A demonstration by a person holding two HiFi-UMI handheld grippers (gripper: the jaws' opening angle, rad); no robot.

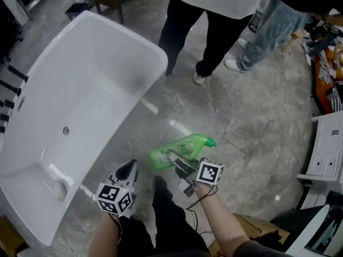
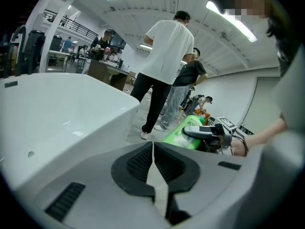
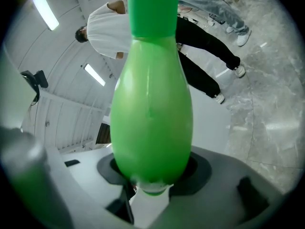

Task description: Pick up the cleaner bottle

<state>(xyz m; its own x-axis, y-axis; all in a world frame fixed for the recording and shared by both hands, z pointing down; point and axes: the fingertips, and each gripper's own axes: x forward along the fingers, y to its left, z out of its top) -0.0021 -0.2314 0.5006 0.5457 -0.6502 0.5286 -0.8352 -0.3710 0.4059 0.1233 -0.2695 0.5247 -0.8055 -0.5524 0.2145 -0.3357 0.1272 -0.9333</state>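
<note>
The right gripper (image 1: 178, 164) has its jaws squeezed on the fat bottom end of the green cleaner bottle (image 1: 181, 148). The bottle lies on its side in the jaws. I think it is up off the floor (image 1: 257, 116). Its cap (image 1: 210, 142) sticks far out past the jaw tips. The left gripper (image 1: 128, 171) has its jaws pressed together with nothing in them. It hangs just left of the right jaws and does not touch the bottle.

The bottle is round and smooth, and only its end is held. The long part could tip down or slide out of the jaws. Then it would drop on the hard floor and might crack or leak. A fast swing could also bump it into something.

The white bathtub (image 1: 155, 55) is to the left of the left jaws, with its rim near. Out ahead of both jaws stand two people (image 1: 201, 36), so their legs are in the way there. Between them and the jaws is bare floor. To the right of the right jaws there is more open floor, then a white cabinet (image 1: 328, 154) well apart. Up is the safest way.
</note>
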